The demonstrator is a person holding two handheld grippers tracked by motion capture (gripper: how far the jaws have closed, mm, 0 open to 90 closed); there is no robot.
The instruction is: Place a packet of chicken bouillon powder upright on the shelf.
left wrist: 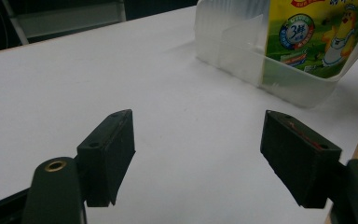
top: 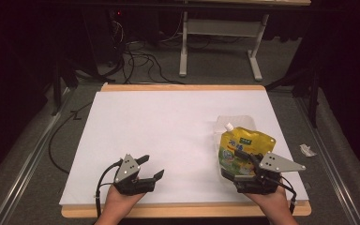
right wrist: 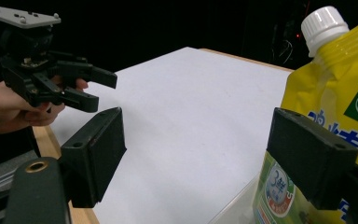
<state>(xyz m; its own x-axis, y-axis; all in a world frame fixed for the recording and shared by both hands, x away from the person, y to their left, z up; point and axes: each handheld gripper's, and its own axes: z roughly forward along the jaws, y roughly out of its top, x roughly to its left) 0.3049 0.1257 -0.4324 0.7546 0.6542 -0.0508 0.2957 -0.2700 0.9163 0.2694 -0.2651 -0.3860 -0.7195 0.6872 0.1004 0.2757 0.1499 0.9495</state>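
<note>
The left hand-held gripper (top: 151, 168) sits low at the near left of the worktop (top: 168, 126), jaws spread wide with nothing between them. In the left gripper view only bare white surface lies between its two black pads, so it appears to be parked out of the way, angled toward the right side where the work would happen.

The right hand-held gripper (top: 243, 161) is at the near right, jaws also wide open and holding nothing. It sits just beside the pouch (top: 243, 145); in the right gripper view the far jaw stands in front of the pouch's printed face, while the other jaw is well clear over the bare surface. Whether that jaw touches the pouch cannot be told. The placement suggests it is lined up for a grasp.

The pouch is a yellow-and-green drink pack with a white screw cap (right wrist: 325, 25), standing in a clear plastic tray (left wrist: 242, 51) on the right half of the worktop. The tray likely keeps the soft pack upright.
</note>
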